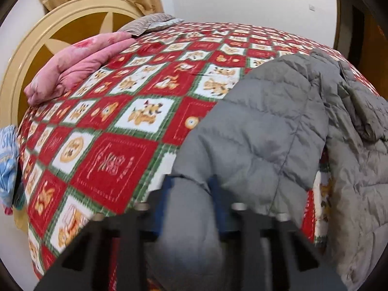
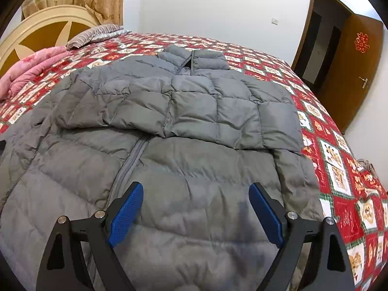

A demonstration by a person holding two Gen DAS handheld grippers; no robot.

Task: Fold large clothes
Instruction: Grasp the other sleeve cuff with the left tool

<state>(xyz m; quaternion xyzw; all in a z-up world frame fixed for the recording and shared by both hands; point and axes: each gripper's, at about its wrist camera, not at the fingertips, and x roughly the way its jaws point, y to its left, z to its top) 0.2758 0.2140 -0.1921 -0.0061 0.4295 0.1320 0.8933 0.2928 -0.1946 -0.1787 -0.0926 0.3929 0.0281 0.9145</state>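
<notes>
Two grippers work one grey puffer jacket [image 2: 184, 126], which lies front-up on the red patterned bedspread [image 2: 339, 150], collar toward the far side. Left of the jacket, a pink folded quilt [image 1: 80, 65] and a striped pillow [image 1: 148, 23] sit by the headboard [image 1: 36, 55], clear of the work area. At the jacket's left edge, the left gripper [image 1: 191, 194] is clamped on a fold of grey fabric, apparently the sleeve, though motion blur makes this uncertain; the lifted hold suggests that side is being carried inward. Over the jacket's lower front, right of the zipper [image 2: 128, 160], the right gripper [image 2: 196, 218] hovers with jaws spread wide, holding nothing. One sleeve [image 2: 218, 114] already lies folded across the chest.
</notes>
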